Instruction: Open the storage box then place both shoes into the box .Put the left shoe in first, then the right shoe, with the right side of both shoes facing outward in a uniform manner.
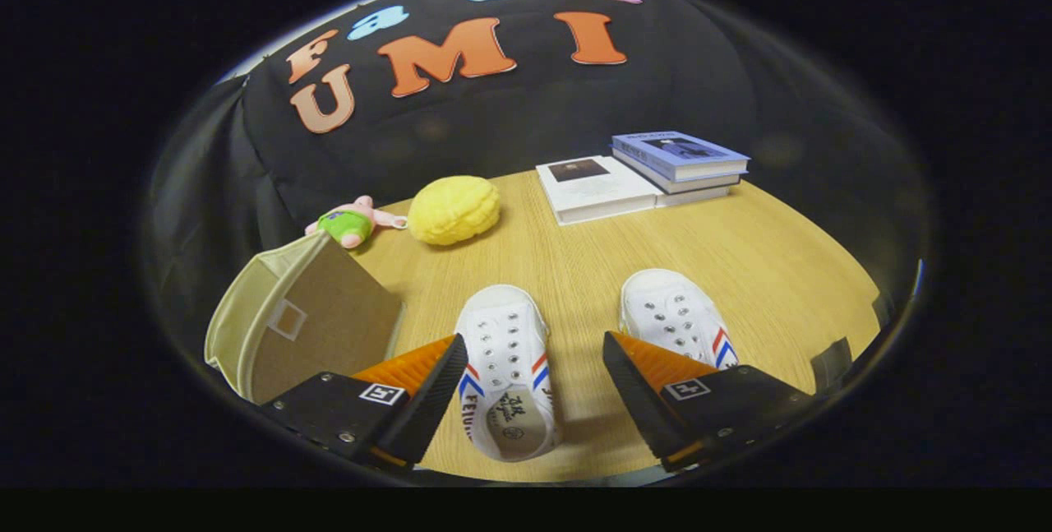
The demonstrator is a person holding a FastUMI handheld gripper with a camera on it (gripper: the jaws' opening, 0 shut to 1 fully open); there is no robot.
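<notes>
- Gripper view: my claw (534, 384) is spread wide and holds nothing; one finger sits on either side of the near white canvas shoe (503, 367), and neither touches it as far as I can see.
- That near shoe lies on the wooden table (781, 269), toe pointing away from me, its heel opening close under the claw. I take this shoe as my landmark for everything else.
- The second white canvas shoe (675, 316) lies to the right of the landmark shoe, roughly parallel to it with bare table between them; my right finger covers its heel end.
- The storage box (288, 326), a beige fabric one, stands to the left of the landmark shoe, just behind my left finger. I see a flat brown panel with a small label window and a fabric rim beside it; I cannot tell whether that panel is a shut lid or a side wall, so I cannot say if the box is open.
- Beyond the landmark shoe and a little left lie a yellow plush bun (454, 210) and a small pink and green plush toy (352, 222); beyond it to the right is a stack of books (649, 174).
- My judgement: neither shoe is in the box, so both placements are left, and the box may need opening first. Which shoe is the left one I cannot settle from here.
</notes>
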